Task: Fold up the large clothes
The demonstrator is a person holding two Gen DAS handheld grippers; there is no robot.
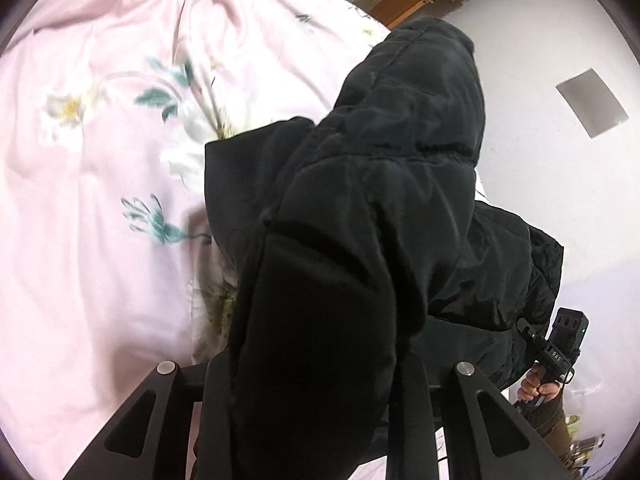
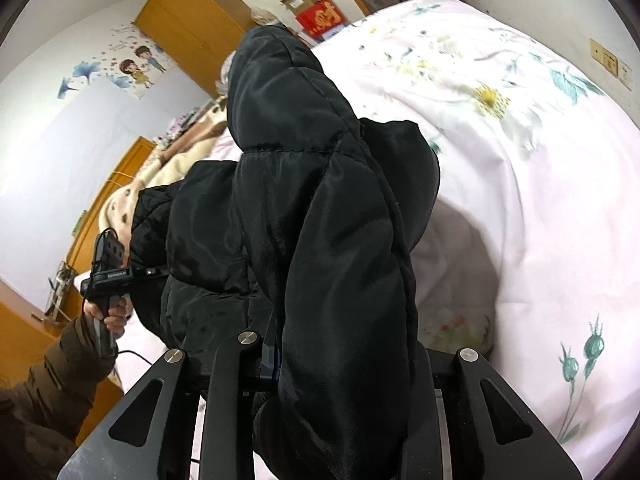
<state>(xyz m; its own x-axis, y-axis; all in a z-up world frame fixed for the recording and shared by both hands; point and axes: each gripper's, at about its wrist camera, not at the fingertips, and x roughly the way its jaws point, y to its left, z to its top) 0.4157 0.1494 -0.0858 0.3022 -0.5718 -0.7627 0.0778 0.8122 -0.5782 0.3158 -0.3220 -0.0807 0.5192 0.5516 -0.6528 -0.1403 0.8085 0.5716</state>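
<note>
Both fingers (image 1: 412,420) clamping black jacket (image 1: 380,200)

I am looking down on the bed (image 2: 540,184), which is wearing a pale pink cover (image 1: 80,208) printed with white flowers and teal leaves. The cover is lying smooth across the middle and puckering into a gathered fold toward the far edge. Along the bed's left side, a cream blanket with brown spots (image 2: 132,192) is lying bunched on it. A shadow is falling on the pink cover near the middle.
</note>
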